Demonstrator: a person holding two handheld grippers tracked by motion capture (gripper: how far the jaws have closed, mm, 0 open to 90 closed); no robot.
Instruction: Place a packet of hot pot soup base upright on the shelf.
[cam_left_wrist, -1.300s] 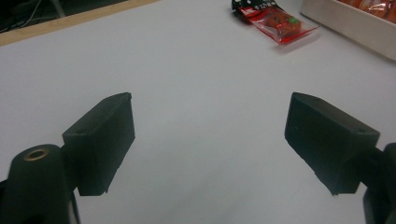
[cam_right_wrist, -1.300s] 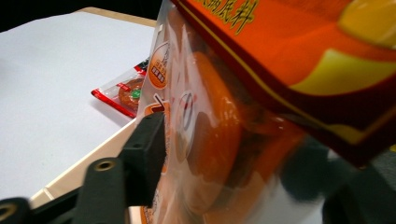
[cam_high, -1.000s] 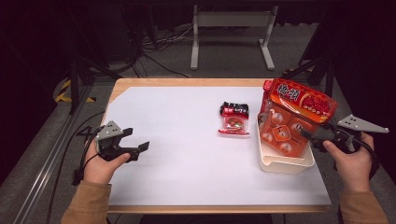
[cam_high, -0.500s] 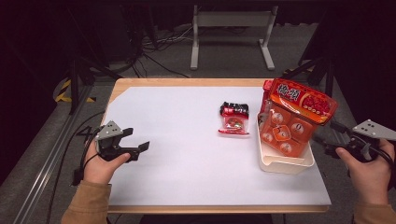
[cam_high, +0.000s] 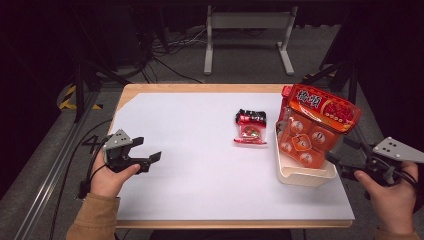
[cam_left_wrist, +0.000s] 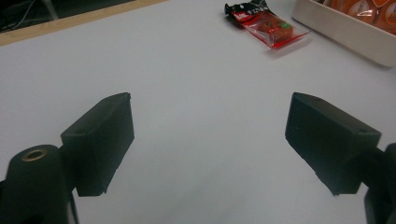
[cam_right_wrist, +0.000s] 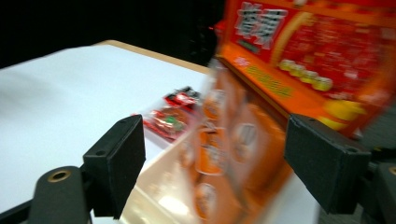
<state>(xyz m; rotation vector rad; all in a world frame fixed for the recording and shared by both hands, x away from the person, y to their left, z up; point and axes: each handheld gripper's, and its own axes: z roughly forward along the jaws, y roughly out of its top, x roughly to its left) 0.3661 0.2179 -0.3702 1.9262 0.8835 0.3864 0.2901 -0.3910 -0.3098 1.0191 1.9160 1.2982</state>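
A cream tub (cam_high: 305, 177) at the table's right holds an orange snack pack (cam_high: 301, 140), with a red-orange bag (cam_high: 322, 107) leaning out over its far rim. Left of the tub, a small red and black sachet (cam_high: 251, 127) lies flat on the white sheet. My right gripper (cam_high: 342, 157) is open beside the tub's right edge, off the table, holding nothing; its own view shows the orange pack (cam_right_wrist: 229, 144) and the bag (cam_right_wrist: 322, 51) close ahead. My left gripper (cam_high: 150, 150) is open and empty over the sheet at the left; the sachet (cam_left_wrist: 268, 25) lies far beyond its jaws.
The white sheet (cam_high: 200, 165) covers most of the wooden table (cam_high: 200, 88). A metal stand (cam_high: 247, 35) and cables sit on the floor beyond the far edge. A rail (cam_high: 55, 165) runs along the left side.
My right gripper has pulled back to the right, away from the tub and off the table's edge. The bag and pack stay in the tub. The left gripper has not moved.
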